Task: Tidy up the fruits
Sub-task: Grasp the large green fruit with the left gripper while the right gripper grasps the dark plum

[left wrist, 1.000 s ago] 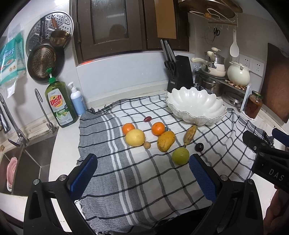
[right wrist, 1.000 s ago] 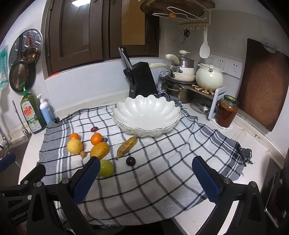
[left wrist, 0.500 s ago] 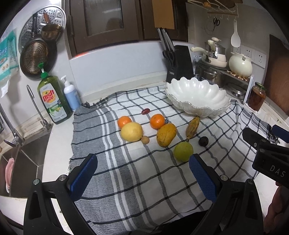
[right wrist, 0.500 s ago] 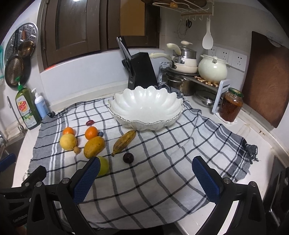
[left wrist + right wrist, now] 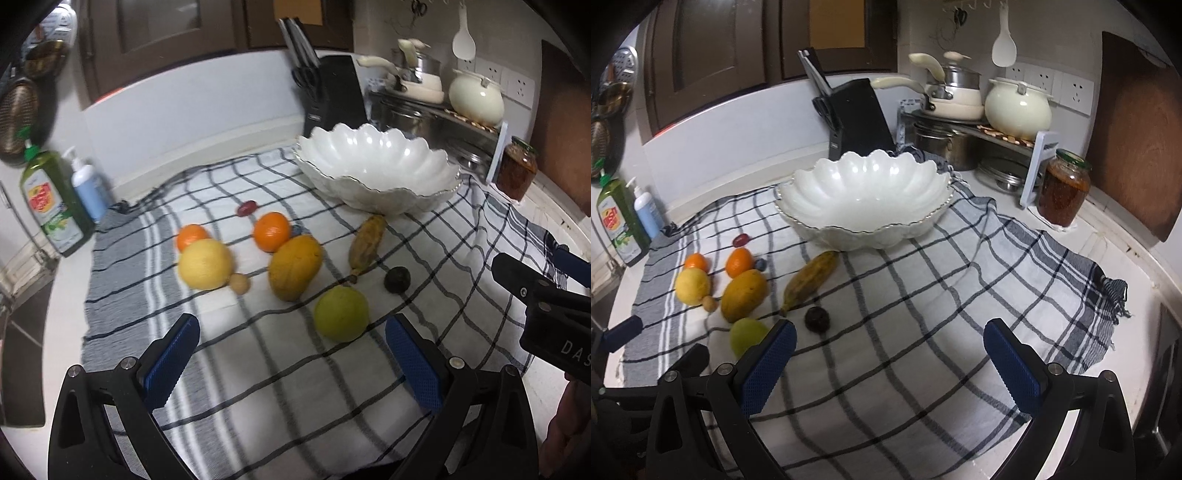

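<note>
Fruit lies loose on a checked cloth [image 5: 258, 369]: two oranges [image 5: 271, 231], a yellow citrus [image 5: 205, 263], a mango [image 5: 294, 267], a spotted banana [image 5: 366, 243], a green fruit [image 5: 340, 313], a dark round fruit [image 5: 397, 279], a red grape [image 5: 246, 208] and a small brown fruit [image 5: 240, 283]. A white scalloped bowl [image 5: 864, 199] stands empty behind them. My left gripper [image 5: 291, 356] is open, just short of the green fruit. My right gripper [image 5: 888, 363] is open over bare cloth, with the dark fruit [image 5: 817, 319] and green fruit [image 5: 748, 335] near its left finger.
A knife block [image 5: 858, 118] and a rack with pots [image 5: 964, 110] stand behind the bowl. A jar [image 5: 1063, 192] sits at the right. Dish soap [image 5: 51, 203] and a pump bottle [image 5: 88, 188] stand left by the sink. A wooden board [image 5: 1137, 133] leans at the far right.
Both grippers have moved forward and lower toward the fruit and bowl, which now look larger. Both stay open; no fruit has moved.
</note>
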`<state>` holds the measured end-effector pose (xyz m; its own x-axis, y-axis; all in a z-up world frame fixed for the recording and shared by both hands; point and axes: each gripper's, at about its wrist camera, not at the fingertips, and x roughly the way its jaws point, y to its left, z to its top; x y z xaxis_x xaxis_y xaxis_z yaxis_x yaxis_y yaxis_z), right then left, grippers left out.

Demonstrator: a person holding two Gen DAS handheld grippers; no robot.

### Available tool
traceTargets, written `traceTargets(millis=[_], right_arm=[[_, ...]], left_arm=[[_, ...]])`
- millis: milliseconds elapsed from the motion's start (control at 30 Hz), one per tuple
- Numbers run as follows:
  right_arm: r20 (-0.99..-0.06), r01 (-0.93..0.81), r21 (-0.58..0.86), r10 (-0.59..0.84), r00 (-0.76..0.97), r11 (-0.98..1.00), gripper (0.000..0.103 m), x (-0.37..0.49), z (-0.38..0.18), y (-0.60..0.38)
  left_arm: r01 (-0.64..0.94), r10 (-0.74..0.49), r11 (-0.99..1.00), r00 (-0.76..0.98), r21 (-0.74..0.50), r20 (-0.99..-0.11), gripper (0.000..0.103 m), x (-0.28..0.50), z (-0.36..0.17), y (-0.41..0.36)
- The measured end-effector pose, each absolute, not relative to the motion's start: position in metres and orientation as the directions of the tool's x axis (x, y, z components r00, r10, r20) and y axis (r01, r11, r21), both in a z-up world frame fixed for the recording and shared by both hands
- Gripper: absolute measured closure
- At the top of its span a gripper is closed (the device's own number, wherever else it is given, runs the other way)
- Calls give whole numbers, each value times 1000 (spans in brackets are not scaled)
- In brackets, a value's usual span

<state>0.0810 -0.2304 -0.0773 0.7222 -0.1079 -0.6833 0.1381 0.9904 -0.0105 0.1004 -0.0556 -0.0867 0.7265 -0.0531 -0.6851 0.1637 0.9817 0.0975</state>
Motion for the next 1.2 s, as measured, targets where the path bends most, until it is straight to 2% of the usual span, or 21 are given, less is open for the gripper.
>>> traceTargets(millis=[267, 400, 533, 667, 800, 1200], right_arm=[[-718, 182, -9, -133, 684, 983, 1, 99, -101, -249], [-734, 192, -12, -140, 664, 981, 1, 105, -111, -254], [-740, 196, -8, -138, 659, 981, 1, 110, -116, -258], [-748, 187, -7, -129, 651, 982, 1, 114, -120, -257], [-754, 186, -11, -131, 644, 982, 1, 117, -123, -255], [-751, 168, 5, -108, 651, 986, 1, 119, -123, -251]], left_arm=[[221, -84, 972, 638, 78, -766, 11, 123, -120, -80], [248, -100, 967, 605, 67, -790, 24, 132, -134, -90], [268, -97, 960, 588, 81, -803, 29, 139, -145, -97], [264, -109, 963, 574, 58, -812, 47, 146, -152, -96], [279, -121, 959, 554, 46, -824, 54, 151, -159, -96], [292, -147, 956, 553, 25, -820, 55, 147, -154, -91]])
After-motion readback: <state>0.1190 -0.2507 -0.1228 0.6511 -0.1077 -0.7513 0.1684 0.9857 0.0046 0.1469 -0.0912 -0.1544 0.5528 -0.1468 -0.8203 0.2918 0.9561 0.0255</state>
